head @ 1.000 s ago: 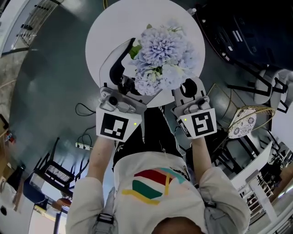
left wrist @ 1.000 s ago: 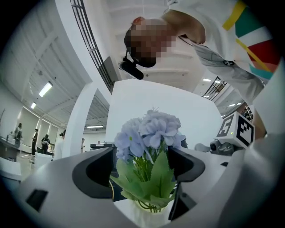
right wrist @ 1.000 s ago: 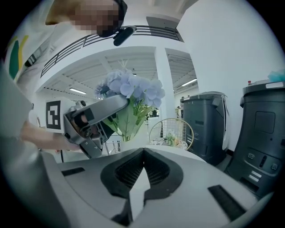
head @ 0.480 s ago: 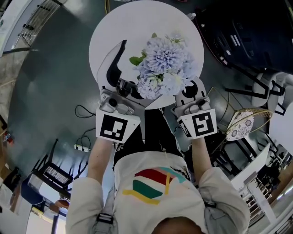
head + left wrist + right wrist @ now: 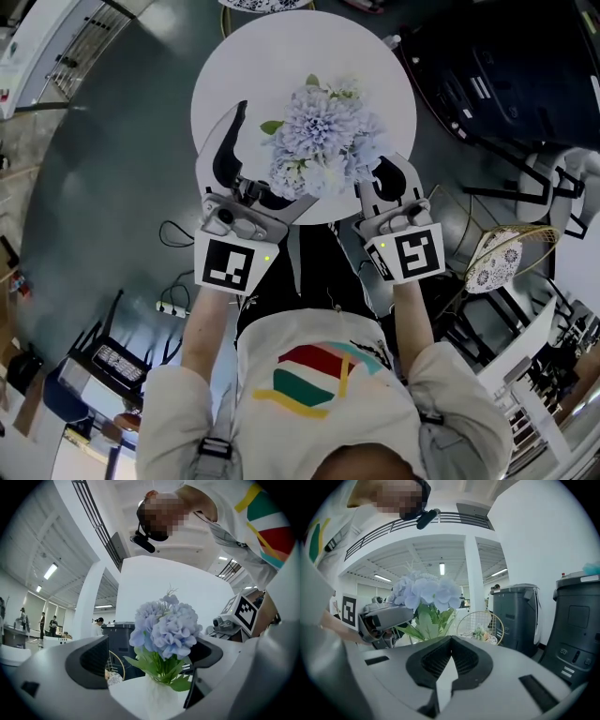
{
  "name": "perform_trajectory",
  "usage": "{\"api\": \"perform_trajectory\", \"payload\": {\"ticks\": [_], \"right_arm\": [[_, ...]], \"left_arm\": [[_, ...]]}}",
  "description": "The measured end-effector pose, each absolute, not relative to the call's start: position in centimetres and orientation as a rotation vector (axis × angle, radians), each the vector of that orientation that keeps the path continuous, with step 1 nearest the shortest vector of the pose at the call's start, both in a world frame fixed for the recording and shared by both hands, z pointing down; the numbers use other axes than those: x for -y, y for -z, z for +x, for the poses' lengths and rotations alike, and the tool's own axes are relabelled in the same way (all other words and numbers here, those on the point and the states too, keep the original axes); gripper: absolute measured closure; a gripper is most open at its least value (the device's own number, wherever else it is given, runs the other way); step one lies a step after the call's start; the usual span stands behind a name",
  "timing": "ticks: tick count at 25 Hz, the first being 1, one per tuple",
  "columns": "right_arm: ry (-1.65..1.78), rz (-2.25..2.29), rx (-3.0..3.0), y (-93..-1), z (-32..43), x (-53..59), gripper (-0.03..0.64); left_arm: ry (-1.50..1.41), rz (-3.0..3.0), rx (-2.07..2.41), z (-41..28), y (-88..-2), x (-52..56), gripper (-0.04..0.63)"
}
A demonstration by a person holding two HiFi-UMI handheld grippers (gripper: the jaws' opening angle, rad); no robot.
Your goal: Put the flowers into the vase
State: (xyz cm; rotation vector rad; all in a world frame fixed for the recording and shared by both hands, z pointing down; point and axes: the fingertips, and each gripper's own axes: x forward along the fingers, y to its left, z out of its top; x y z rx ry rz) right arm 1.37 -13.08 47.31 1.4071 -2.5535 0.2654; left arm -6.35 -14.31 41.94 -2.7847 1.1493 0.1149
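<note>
Since flowers (image 5: pixel 323 141) stand in vase (image 5: pixel 161 698), task looks done, nil left | L gripper (image 5: pixel 150 660) 7 o'clock: jaws released astride vase | R gripper (image 5: pixel 450 660) 5 o'clock: jaws clenched, empty

round white table (image 5: pixel 281 56), vase (image 5: pixel 161 699) of pale blue flowers (image 5: pixel 319 141) on it

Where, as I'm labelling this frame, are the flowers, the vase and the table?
flowers (image 5: pixel 323 141), head view, on the middle of the pale blue blooms.
vase (image 5: pixel 161 700), left gripper view, on its white body below the leaves.
table (image 5: pixel 281 66), head view, on its bare white top.
</note>
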Motion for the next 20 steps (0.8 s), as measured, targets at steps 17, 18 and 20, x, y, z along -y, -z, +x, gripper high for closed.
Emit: {"api": "perform_trajectory", "payload": {"ticks": [17,18,20], "right_arm": [[-0.227,1.41,2.559,-46.1,1.0,11.9,0.607],[-0.226,1.411,2.557,-46.0,1.1,11.9,0.607],[-0.224,1.414,2.555,-45.8,1.2,11.9,0.607]], "left_arm": [[-0.047,-2.814,-1.173,-7.2,-43.0,12.8,0.095],[-0.041,-2.819,-1.18,-7.4,-43.2,12.7,0.095],[-0.029,-2.825,-1.19,-7.5,-43.5,12.5,0.095]]}}
